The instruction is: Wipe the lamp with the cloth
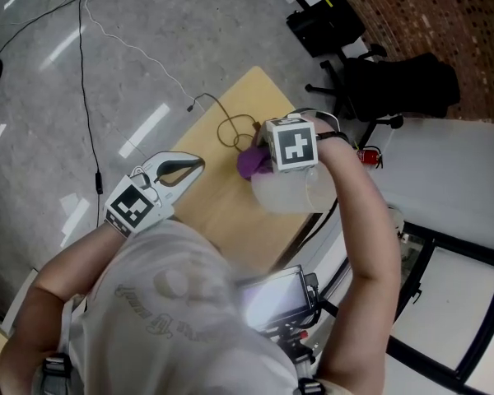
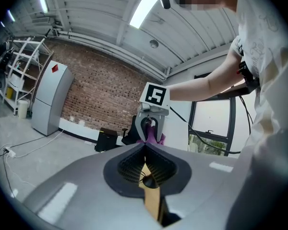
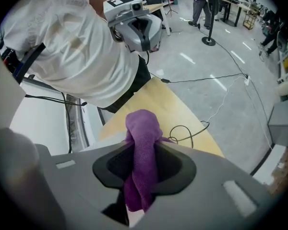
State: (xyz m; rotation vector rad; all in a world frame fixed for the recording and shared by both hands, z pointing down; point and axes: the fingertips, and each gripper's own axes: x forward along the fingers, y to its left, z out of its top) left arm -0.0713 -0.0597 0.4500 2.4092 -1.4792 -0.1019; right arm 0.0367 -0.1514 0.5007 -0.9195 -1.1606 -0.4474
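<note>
My right gripper (image 1: 262, 163) points steeply down over the small wooden table (image 1: 230, 208), shut on a purple cloth (image 1: 249, 163). In the right gripper view the cloth (image 3: 143, 143) hangs bunched between the jaws of the right gripper (image 3: 143, 128), above the tabletop (image 3: 175, 107). A pale blurred shape (image 1: 288, 194) lies just under this gripper; I cannot tell whether it is the lamp. My left gripper (image 1: 199, 164) hovers level at the table's left edge, shut and empty, its tips (image 2: 145, 146) meeting. It faces the right gripper (image 2: 150, 134) and the cloth (image 2: 157, 138).
A dark cable (image 1: 232, 127) lies coiled on the table's far end. A black office chair (image 1: 395, 85) and a black case (image 1: 325, 23) stand beyond it. A white cord (image 1: 132, 48) runs over the grey floor. A white surface (image 1: 453, 163) adjoins on the right.
</note>
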